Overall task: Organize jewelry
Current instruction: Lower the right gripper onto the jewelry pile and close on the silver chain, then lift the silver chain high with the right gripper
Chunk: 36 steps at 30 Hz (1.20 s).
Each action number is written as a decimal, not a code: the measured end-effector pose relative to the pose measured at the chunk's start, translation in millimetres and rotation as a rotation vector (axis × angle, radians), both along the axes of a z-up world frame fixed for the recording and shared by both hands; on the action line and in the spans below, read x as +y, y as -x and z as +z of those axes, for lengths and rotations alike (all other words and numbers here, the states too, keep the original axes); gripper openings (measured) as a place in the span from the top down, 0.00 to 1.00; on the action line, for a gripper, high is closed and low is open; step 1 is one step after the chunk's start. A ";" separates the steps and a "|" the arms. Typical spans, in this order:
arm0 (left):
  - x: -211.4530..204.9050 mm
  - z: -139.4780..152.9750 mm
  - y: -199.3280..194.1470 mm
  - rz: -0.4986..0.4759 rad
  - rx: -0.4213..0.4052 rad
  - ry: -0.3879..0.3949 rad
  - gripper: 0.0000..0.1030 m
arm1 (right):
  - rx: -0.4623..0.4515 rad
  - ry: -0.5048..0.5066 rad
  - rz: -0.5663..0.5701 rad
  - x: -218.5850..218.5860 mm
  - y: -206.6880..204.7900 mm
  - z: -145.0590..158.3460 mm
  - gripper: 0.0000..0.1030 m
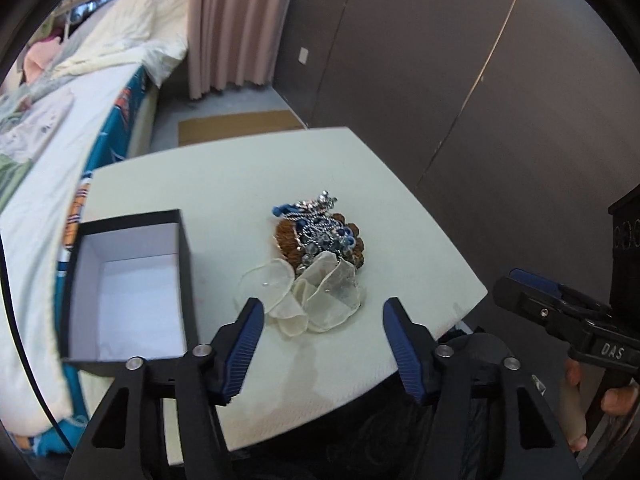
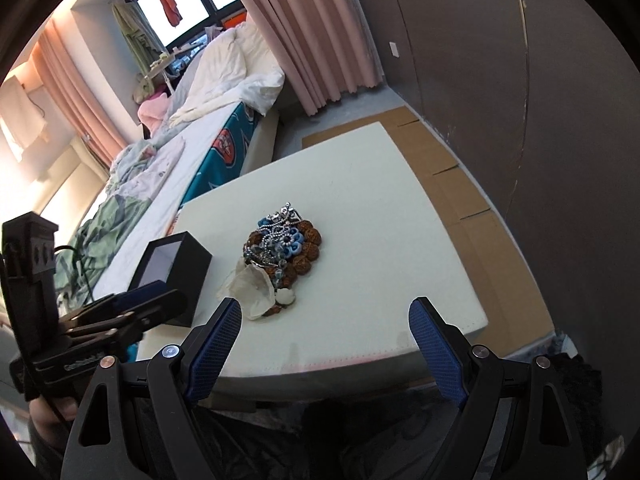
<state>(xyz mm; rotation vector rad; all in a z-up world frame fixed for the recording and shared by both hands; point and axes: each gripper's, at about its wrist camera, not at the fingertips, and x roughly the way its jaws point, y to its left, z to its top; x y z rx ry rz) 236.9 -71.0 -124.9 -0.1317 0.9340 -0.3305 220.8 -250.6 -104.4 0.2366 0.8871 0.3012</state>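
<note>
the jewelry pile (image 1: 316, 236) lay near the middle of the white tabletop (image 1: 224, 184), a tangle of brown beads, blue beads and silver chain heaped together, with pale translucent shell-like pieces (image 1: 316, 296) spilling from its near edge. to its left stood a black box (image 1: 132, 288), lidless, its white inside bare, close to the tabletop's left edge and apart from the pile. the left tongs (image 1: 323, 322) hung just short of the shell pieces, jaws parted with nothing between them and not touching the pile. the right tongs (image 2: 325, 326) hovered over the near edge of the tabletop, jaws spread wide and holding nothing; in the left view a hand (image 1: 612, 398) gripped their handle at the right. beyond the tabletop ran a bed (image 2: 192, 140) with rumpled bedding, pink curtains (image 2: 320, 32), flattened cardboard (image 2: 440, 160) on the floor and a grey wall (image 1: 440, 60).
</note>
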 end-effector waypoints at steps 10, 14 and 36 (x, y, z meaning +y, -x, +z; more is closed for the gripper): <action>-7.6 -34.1 -34.2 -0.025 0.087 0.005 0.82 | 0.049 -0.031 -0.034 -5.9 -28.4 -18.1 0.17; -4.2 -33.8 -35.7 -0.014 0.068 0.016 0.99 | 0.047 -0.044 -0.022 -2.8 -39.0 -19.5 0.18; 75.5 51.4 -31.5 0.150 -0.106 0.083 1.00 | 0.107 -0.036 0.135 83.4 -134.4 -30.3 0.36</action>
